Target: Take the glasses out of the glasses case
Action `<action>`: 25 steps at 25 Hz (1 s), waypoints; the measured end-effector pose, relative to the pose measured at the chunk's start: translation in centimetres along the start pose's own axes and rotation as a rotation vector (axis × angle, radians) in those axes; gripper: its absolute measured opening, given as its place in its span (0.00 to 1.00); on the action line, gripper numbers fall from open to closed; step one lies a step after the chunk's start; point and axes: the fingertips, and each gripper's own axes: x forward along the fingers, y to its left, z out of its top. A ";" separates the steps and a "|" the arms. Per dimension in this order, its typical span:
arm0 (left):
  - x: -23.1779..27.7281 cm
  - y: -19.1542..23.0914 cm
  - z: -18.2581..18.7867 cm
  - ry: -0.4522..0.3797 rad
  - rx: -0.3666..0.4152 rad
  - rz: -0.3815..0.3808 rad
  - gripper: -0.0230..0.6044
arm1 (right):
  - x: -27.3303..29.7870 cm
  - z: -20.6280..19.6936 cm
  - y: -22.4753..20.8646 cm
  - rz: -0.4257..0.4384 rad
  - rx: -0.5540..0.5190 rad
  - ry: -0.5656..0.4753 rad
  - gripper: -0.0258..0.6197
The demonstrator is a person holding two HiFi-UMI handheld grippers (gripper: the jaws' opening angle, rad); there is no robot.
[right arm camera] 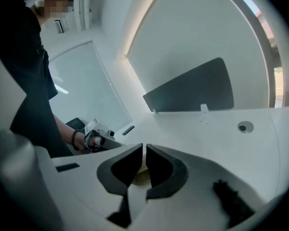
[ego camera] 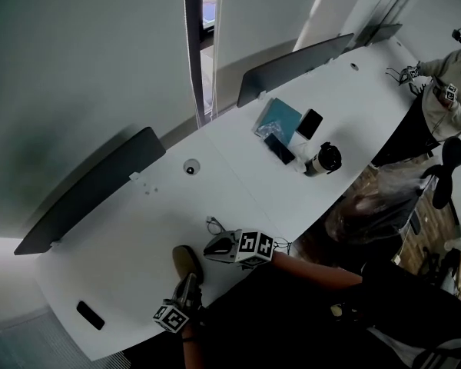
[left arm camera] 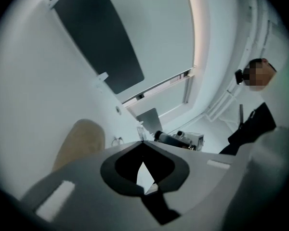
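A tan oval glasses case (ego camera: 187,257) lies shut near the table's front edge, and it shows at the left of the left gripper view as the case (left arm camera: 80,142). A small wire-framed pair of glasses (ego camera: 213,223) seems to lie on the table just beyond it. My left gripper (ego camera: 189,280) hovers over the case's near end with its jaws shut and nothing between them (left arm camera: 141,141). My right gripper (ego camera: 209,246) hangs just right of the case; its jaws (right arm camera: 144,147) stand almost together with only a thin slit, and nothing shows between them.
Two dark divider panels (ego camera: 92,191) (ego camera: 292,66) stand along the table's far edge. A teal notebook (ego camera: 277,118), two phones and a white-and-black cylinder (ego camera: 321,160) lie further right. A dark flat item (ego camera: 90,314) sits at the front left. Another person (ego camera: 446,91) works at the far end.
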 end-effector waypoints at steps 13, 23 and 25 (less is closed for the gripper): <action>-0.7 -8.6 5.8 -0.093 0.720 0.067 0.05 | -2.5 1.7 3.8 -0.111 -0.285 -0.062 0.06; -2.2 -3.7 2.7 -0.028 0.734 0.147 0.05 | -3.4 -4.8 -2.3 -0.325 -0.107 0.114 0.06; -2.0 -3.4 2.5 -0.025 0.750 0.138 0.05 | -4.1 -7.6 -5.6 -0.419 -0.013 0.194 0.06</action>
